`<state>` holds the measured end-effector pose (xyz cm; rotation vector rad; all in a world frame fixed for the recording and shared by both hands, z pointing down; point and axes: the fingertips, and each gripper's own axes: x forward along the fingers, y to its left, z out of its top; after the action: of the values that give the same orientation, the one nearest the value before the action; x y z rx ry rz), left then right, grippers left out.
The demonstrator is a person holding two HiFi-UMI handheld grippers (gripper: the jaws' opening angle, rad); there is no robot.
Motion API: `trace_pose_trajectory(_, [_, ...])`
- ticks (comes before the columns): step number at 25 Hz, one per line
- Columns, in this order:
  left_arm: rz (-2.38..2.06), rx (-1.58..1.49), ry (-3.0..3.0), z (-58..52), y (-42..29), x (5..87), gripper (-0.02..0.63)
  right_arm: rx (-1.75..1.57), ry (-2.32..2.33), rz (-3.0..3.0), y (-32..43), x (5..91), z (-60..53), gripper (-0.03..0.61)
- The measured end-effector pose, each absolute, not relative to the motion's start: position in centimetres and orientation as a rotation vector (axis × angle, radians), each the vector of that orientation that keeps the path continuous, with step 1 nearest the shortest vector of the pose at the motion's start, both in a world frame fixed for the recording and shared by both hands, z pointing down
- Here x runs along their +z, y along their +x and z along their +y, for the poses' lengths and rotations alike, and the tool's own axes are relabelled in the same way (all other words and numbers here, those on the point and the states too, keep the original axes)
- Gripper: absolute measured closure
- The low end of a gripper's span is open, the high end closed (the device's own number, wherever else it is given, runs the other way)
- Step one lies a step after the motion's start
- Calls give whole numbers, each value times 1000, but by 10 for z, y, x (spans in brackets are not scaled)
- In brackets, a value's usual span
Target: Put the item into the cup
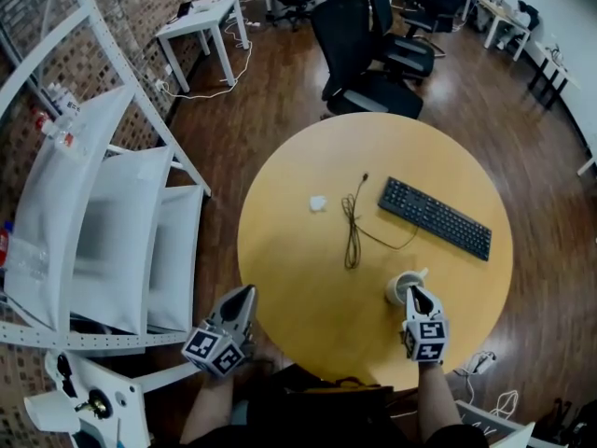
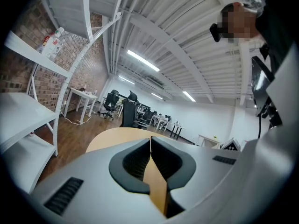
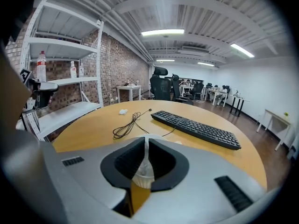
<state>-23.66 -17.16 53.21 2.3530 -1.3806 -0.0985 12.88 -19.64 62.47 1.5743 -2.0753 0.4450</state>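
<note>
A white cup (image 1: 403, 288) stands on the round wooden table (image 1: 298, 287) near its front right edge. My right gripper (image 1: 417, 295) is right at the cup's near side. In the right gripper view its jaws (image 3: 145, 141) stand a narrow slit apart, and the white cup (image 3: 142, 171) shows through the gap just below them; I see nothing pinched between the pads. A small crumpled white item (image 1: 318, 203) lies alone further back on the table. My left gripper (image 1: 244, 297) hangs off the table's front left edge, shut and empty.
A black keyboard (image 1: 435, 217) lies diagonally at the right back of the table, and a coiled black cable (image 1: 353, 231) runs beside it. White metal shelving (image 1: 112, 231) stands close on the left. Black office chairs (image 1: 368, 54) stand behind the table.
</note>
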Motion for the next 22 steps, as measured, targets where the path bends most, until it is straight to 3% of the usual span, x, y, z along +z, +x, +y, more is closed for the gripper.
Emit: trace_pose_trajectory(22, [-1242,-94,2483,-188,-222,515,613,394,1888,-2093,165,568,-174,546])
